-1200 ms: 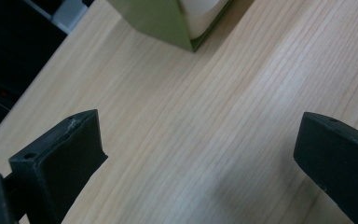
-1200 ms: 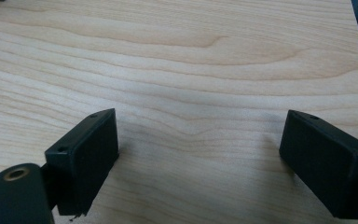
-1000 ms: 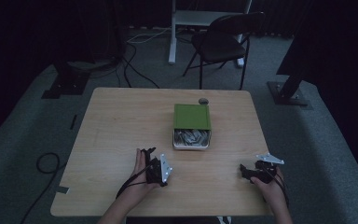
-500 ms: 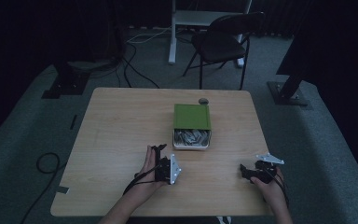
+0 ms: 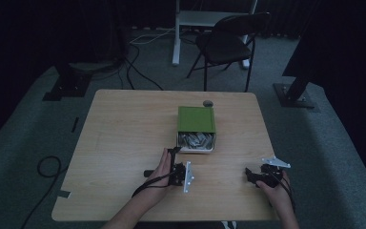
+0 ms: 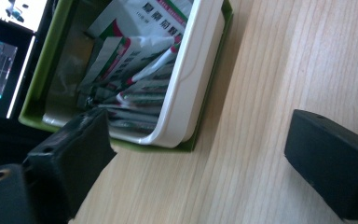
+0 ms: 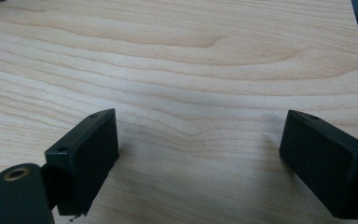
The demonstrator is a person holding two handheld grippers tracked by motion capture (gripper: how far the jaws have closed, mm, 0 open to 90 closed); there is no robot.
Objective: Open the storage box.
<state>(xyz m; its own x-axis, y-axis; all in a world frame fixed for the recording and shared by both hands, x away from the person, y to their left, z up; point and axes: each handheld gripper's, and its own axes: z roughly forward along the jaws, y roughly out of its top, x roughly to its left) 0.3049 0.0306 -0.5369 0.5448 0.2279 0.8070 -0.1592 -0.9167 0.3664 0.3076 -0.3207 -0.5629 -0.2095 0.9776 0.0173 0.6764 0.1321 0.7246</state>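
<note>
A green box (image 5: 197, 119) with a white inner tray (image 5: 196, 148) stands mid-table, its near end showing several sachets (image 5: 196, 139). In the left gripper view the tray (image 6: 200, 74) holds white, red and green sachets (image 6: 140, 56). My left gripper (image 5: 175, 157) is just in front of the tray's near left corner, rolled on its side, jaws wide open with nothing between them (image 6: 200, 163). My right gripper (image 5: 252, 175) rests near the table's front right, open over bare wood (image 7: 200, 149).
A small dark round object (image 5: 208, 103) lies behind the box near the table's far edge. A folding chair (image 5: 228, 43) and a white stand (image 5: 214, 19) are beyond the table. Cables (image 5: 47, 167) trail on the floor at left.
My left gripper has moved right and forward toward the tray and rolled onto its side. The right gripper has stayed put.
</note>
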